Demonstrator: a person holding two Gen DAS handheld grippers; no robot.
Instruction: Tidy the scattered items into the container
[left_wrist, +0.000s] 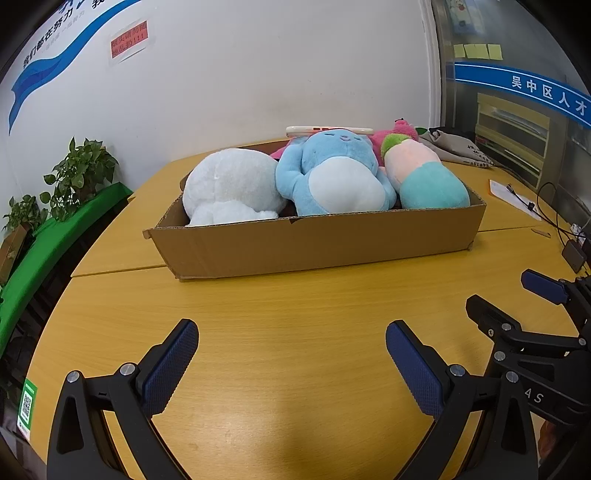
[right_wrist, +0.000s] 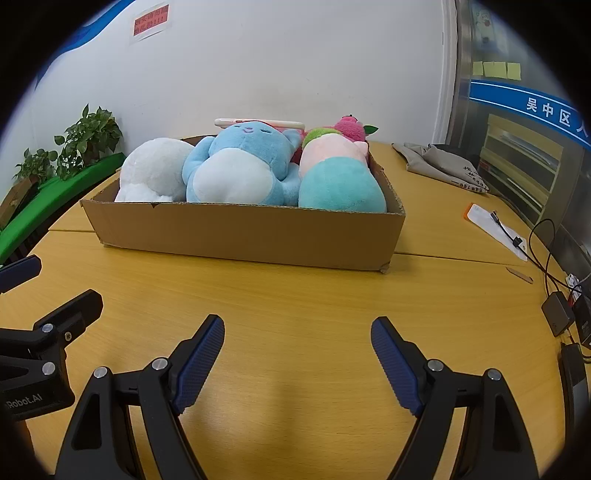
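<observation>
While both tools hover low over the bare wooden table (left_wrist: 295, 302), the left gripper (left_wrist: 291, 345) stands with its jaws spread wide and nothing between them; the right gripper (right_wrist: 297, 339) is likewise parted and empty. Each shows at the edge of the other's view, so the two sit side by side, near but apart. Beyond them rests the cardboard box (left_wrist: 317, 242), holding a white plush toy (left_wrist: 229, 186), a blue plush toy (left_wrist: 332, 173) and a pink-and-teal plush toy (left_wrist: 424, 173) packed shoulder to shoulder, with a pink plush toy (right_wrist: 351, 129) behind. All rise above the rim. No loose toy appears on the table, so the tidying looks finished or nearly so. Further right lie a grey cloth bag (right_wrist: 443, 164), a paper (right_wrist: 495, 229) and cables (right_wrist: 543, 254). Risk: a nudge to the overfilled box could roll a toy over the low wall; a wide sweep right could snag the cables.
</observation>
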